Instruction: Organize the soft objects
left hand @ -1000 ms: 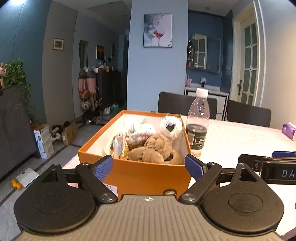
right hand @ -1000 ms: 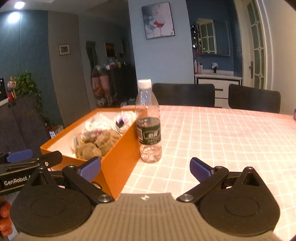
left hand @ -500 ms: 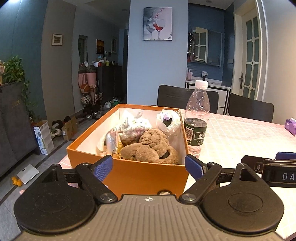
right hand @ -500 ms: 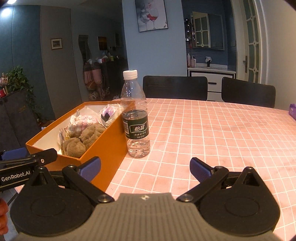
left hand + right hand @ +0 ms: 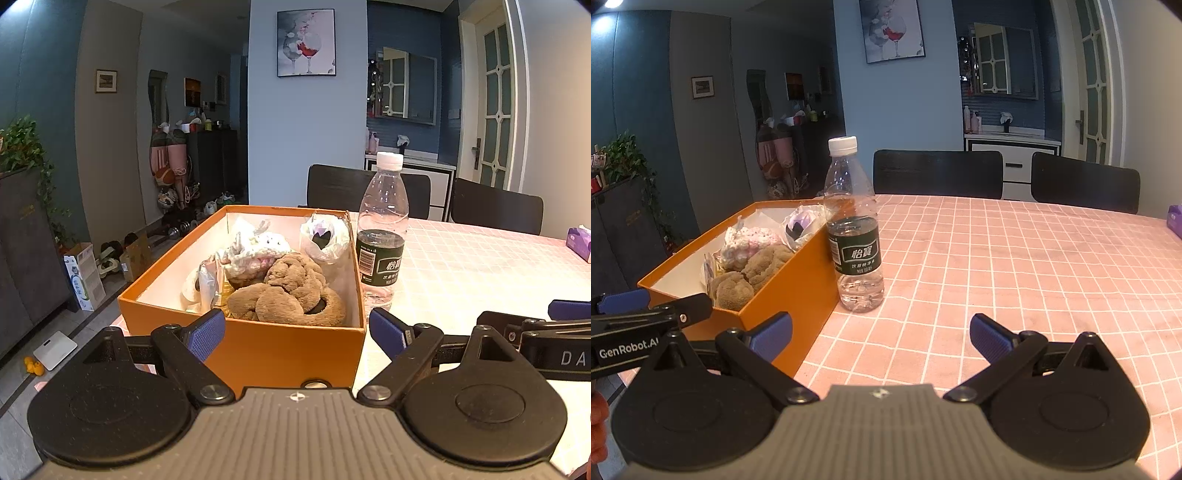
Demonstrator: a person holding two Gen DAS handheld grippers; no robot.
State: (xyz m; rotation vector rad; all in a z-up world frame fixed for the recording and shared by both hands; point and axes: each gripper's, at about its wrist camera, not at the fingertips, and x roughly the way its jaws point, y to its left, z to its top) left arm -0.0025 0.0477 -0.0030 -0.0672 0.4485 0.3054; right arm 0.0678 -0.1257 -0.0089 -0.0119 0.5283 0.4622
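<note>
Table [image 5: 1015,258] with pink checked cloth. Orange box [image 5: 280,347] at its left edge, holding brown plush [image 5: 291,291], pink-white knit toy [image 5: 255,251], small white-purple item [image 5: 323,236] at far end. Water bottle [image 5: 855,229] upright, just beside box's right wall. Left hand-held gripper [image 5: 297,330] jaws spread, empty, near box front. Right hand-held gripper [image 5: 881,332] spread, empty, over table.

— What do we see in the orange box [image 5: 280,350]?
— A brown plush toy [image 5: 291,293] curled in front, a pink-white knitted piece [image 5: 255,254] behind, a white-wrapped bundle [image 5: 325,236] farthest back.
</note>
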